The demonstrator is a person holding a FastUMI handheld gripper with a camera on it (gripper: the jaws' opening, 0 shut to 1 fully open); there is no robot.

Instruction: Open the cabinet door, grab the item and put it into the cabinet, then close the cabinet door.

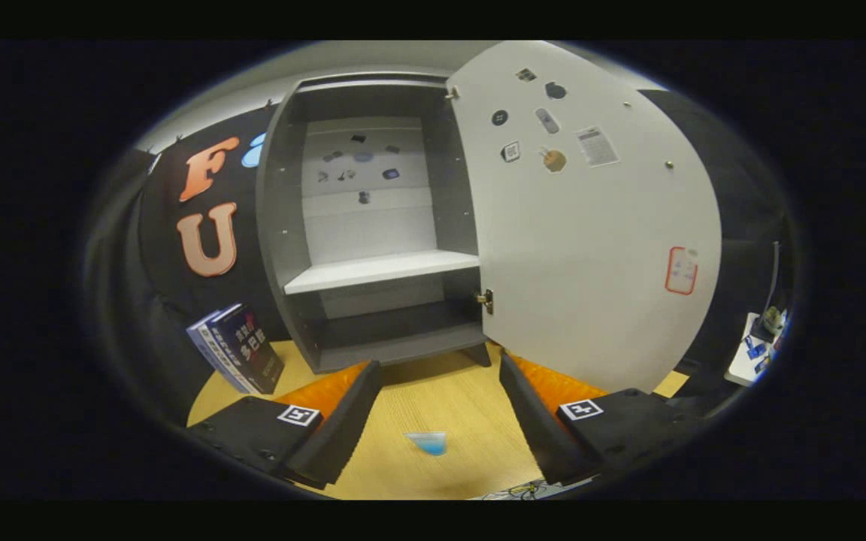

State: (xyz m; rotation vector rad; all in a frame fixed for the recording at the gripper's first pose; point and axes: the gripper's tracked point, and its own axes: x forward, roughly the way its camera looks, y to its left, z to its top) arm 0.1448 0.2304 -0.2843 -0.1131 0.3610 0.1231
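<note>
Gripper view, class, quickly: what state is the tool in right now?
Tool: open, holding nothing; bare table shows between its fingers, open cabinet beyond.

You are looking across a pale wood-grain tabletop (448,406) that runs forward from under the tool. Ahead and to the left of it, the black cloth booth wall (158,248) rises behind the table and curves round to the side. Leaning against that wall, left of the tool, you have two dark-blue hardcover books (241,353) standing tilted on the tabletop. Far off to your right, beyond the table's edge, a small white side table (745,361) holds a few small things, too small to tell apart. Above the cloth, a light grey ceiling strip (373,60) shows, evenly lit.
</note>
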